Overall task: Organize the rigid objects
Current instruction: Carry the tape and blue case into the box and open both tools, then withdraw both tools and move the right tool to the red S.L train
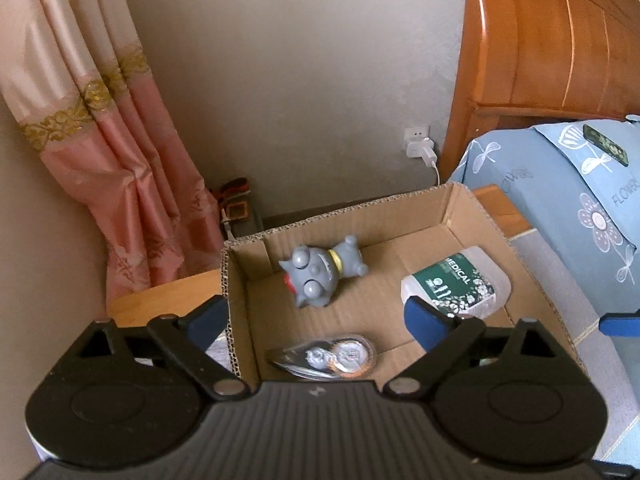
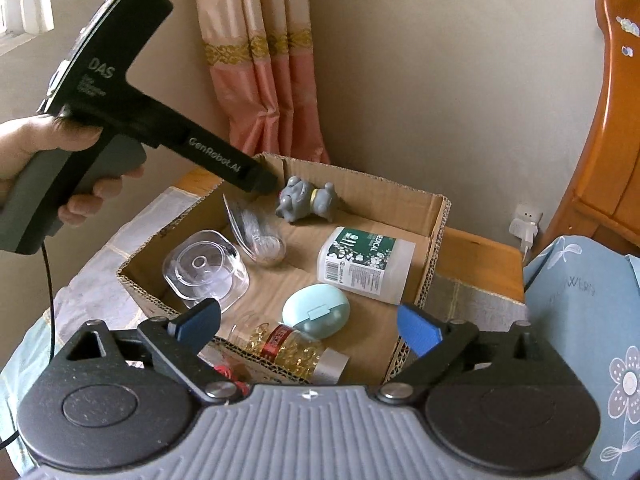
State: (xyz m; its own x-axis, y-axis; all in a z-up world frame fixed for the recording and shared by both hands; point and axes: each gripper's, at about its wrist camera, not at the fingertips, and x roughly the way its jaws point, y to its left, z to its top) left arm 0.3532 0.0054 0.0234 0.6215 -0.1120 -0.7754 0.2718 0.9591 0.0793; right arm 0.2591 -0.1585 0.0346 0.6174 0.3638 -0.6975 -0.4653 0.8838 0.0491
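The cardboard box (image 2: 436,216) stands open-topped. Its middle floor is bare; the grey toy (image 2: 306,199) blocks twelve o'clock, the medical bottle (image 2: 366,264) two, the clear container (image 2: 206,270) nine, the blue case (image 2: 316,311) and capsule bottle (image 2: 296,350) six.

A home bedroom. A carved wooden headboard (image 1: 552,40) fills the upper right of the left wrist view, with flowered blue bedding (image 1: 560,200) below it. Pink gold-trimmed curtains (image 1: 100,140) hang at upper left, and a wall socket (image 1: 418,146) sits mid-frame.
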